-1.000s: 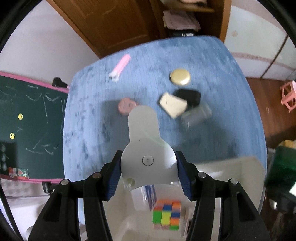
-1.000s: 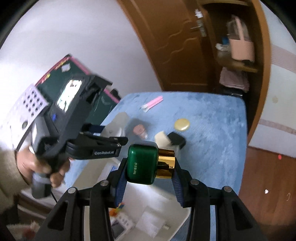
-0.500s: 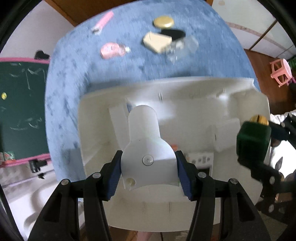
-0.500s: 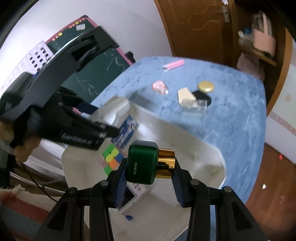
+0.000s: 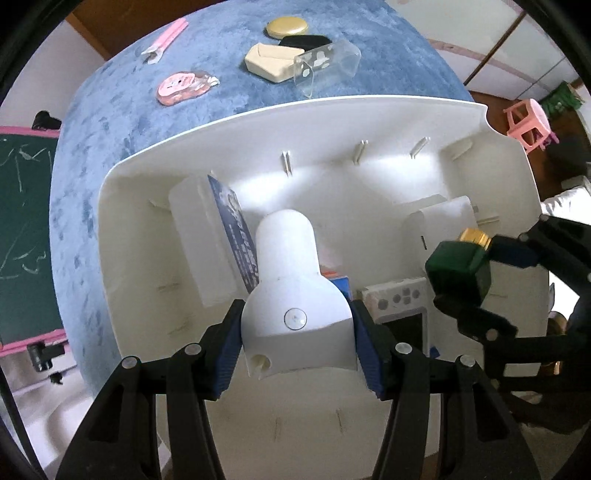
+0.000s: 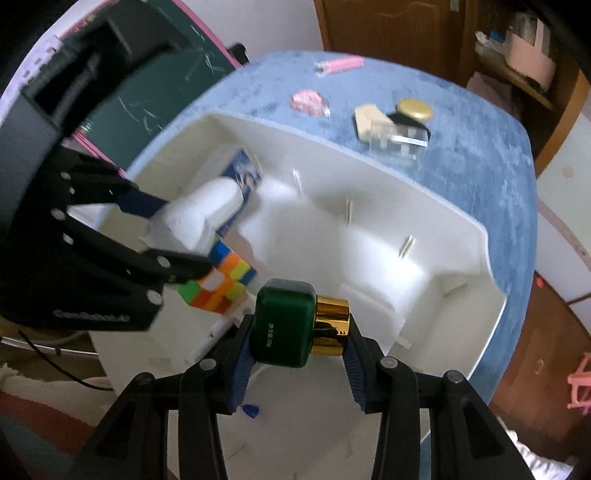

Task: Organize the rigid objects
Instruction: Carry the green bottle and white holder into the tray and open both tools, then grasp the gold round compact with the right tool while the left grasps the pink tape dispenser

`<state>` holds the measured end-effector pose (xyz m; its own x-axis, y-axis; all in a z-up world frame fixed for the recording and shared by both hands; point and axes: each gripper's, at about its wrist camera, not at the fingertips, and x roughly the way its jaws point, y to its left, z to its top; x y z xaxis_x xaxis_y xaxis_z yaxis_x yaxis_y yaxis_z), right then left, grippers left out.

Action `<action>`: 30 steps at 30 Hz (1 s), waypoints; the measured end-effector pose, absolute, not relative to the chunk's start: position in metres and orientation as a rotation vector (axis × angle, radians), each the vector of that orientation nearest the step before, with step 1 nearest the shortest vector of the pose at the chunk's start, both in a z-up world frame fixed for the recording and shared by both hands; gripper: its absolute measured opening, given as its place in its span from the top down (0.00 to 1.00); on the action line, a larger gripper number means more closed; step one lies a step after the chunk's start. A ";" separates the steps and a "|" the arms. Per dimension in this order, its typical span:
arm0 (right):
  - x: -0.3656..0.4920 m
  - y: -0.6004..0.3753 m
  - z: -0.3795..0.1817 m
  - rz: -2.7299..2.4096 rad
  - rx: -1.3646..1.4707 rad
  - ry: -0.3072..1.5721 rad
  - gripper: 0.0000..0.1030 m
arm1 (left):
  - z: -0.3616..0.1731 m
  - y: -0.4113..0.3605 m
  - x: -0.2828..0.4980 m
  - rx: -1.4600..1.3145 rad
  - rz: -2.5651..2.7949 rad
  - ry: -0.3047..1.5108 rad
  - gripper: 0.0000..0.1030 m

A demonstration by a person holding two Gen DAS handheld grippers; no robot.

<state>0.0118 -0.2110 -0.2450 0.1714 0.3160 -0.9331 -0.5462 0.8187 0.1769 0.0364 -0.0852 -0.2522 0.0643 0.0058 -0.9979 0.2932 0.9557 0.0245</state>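
While clamped in each tool (image 5: 297, 328) (image 6: 297, 334): white bottle (image 5: 291, 280) left, green bottle (image 6: 284, 325) right, above bin (image 6: 461, 258).

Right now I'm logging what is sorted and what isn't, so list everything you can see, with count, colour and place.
storage bin: 1, white, on the table
table: 1, blue
Rubik's cube: 1, multicoloured, in bin
blue-labelled box: 1, white, in bin
handheld game console: 1, white, in bin
pink case: 1, on table
gold lid: 1, on table
clear box: 1, on table
white bottle: 1, in left gripper
green bottle: 1, gold-capped, in right gripper
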 end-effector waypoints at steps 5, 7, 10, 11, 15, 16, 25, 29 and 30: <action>0.008 -0.202 -0.266 0.517 -0.258 1.328 0.55 | -0.252 -0.073 0.034 0.277 -0.274 1.453 0.35; 0.006 -0.198 -0.263 0.499 -0.270 1.317 0.45 | -0.254 -0.068 0.035 0.253 -0.286 1.476 0.28; 0.004 -0.193 -0.254 0.481 -0.266 1.293 0.35 | -0.249 -0.053 0.037 0.159 -0.312 1.476 0.29; 0.004 -0.192 -0.249 0.472 -0.266 1.281 0.34 | -0.245 -0.047 0.037 0.124 -0.321 1.469 0.29; 0.003 -0.190 -0.233 0.449 -0.259 1.261 0.33 | -0.218 -0.031 0.038 0.066 -0.342 1.405 0.29; 0.003 -0.188 -0.229 0.445 -0.255 1.251 0.33 | -0.210 -0.027 0.038 0.059 -0.347 1.382 0.29; 0.005 -0.171 -0.181 0.446 -0.242 1.155 0.33 | -0.145 0.003 0.050 -0.049 -0.381 1.211 0.28; 0.014 -0.162 -0.163 0.441 -0.252 1.133 0.33 | -0.132 0.010 0.071 0.009 -0.316 1.204 0.28; 0.017 -0.161 -0.159 0.439 -0.251 1.128 0.33 | -0.133 0.011 0.078 0.036 -0.287 1.213 0.28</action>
